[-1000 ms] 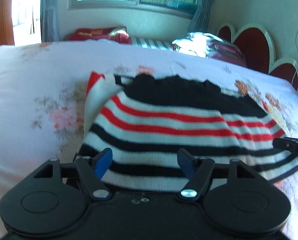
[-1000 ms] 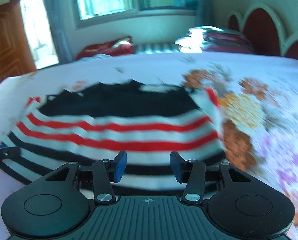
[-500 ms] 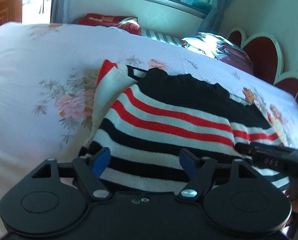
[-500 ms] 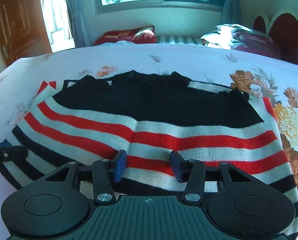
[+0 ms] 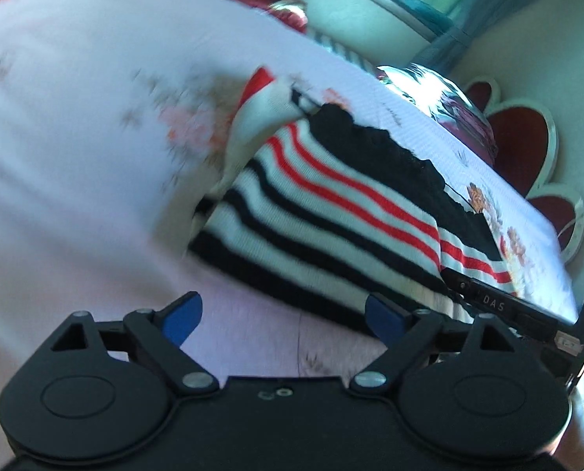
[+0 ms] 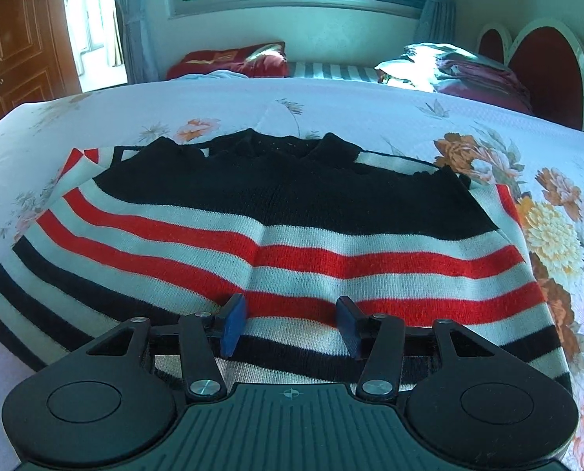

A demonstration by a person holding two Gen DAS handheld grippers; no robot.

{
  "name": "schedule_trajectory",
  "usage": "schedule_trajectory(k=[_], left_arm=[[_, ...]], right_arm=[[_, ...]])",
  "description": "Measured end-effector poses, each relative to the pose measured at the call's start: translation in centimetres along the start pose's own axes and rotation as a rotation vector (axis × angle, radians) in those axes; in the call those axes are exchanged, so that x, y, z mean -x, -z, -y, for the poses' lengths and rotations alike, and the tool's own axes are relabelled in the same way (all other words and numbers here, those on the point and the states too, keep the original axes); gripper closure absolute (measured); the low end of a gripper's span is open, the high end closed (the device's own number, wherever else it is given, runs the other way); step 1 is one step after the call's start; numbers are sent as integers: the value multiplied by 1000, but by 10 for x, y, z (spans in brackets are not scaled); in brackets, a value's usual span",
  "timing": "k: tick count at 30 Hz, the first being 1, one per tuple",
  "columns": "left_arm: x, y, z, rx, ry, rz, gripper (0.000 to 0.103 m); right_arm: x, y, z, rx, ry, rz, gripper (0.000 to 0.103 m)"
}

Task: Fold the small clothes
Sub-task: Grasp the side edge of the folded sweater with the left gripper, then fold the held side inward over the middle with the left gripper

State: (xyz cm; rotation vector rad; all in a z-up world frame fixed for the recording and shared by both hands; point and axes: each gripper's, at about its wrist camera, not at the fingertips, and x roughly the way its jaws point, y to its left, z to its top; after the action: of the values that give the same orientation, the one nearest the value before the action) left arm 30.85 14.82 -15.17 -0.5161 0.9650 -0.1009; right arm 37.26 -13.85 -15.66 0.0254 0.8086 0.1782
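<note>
A small knitted sweater (image 6: 292,235) with a black top and red, white and black stripes lies folded on the floral bed cover (image 6: 331,110). My right gripper (image 6: 290,325) is open and empty, its blue pads low over the sweater's near hem at the middle. In the blurred, tilted left wrist view the sweater (image 5: 331,212) lies ahead and to the right. My left gripper (image 5: 280,316) is wide open and empty over bare bed cover just short of the sweater's near left corner. The right gripper's body (image 5: 507,306) shows at the sweater's right edge.
Pillows and folded bedding (image 6: 448,66) lie at the far side of the bed by the red heart-shaped headboard (image 6: 543,62). A red cushion (image 6: 229,59) sits under the window. A wooden door (image 6: 21,39) stands at the far left.
My left gripper has pulled back and left off the sweater and tilted; its view is blurred. My right gripper has held near the hem's middle, its view now steady.
</note>
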Motion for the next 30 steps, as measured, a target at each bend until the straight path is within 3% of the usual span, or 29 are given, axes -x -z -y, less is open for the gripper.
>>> schedule_trajectory(k=[5, 13, 16, 18, 20, 24, 30], left_arm=[[-18, 3, -19, 142, 108, 6, 14], [-58, -18, -23, 268, 241, 151, 16], [-67, -24, -24, 308, 248, 191, 30], [-73, -24, -27, 334, 242, 200, 59], [-77, -23, -34, 379, 232, 208, 76], [-74, -23, -30, 374, 214, 238, 85], [-47, -31, 10, 236, 177, 328, 88]], right_arm=[[7, 1, -2, -14, 9, 5, 52], [10, -11, 0, -51, 24, 32, 52], [5, -20, -1, -46, 33, 47, 52], [-4, -21, -2, -34, 37, 36, 52], [-19, -15, -5, 2, 51, -5, 51], [-22, -3, -11, 92, 68, 42, 49], [-24, -3, 1, 104, 5, 54, 47]])
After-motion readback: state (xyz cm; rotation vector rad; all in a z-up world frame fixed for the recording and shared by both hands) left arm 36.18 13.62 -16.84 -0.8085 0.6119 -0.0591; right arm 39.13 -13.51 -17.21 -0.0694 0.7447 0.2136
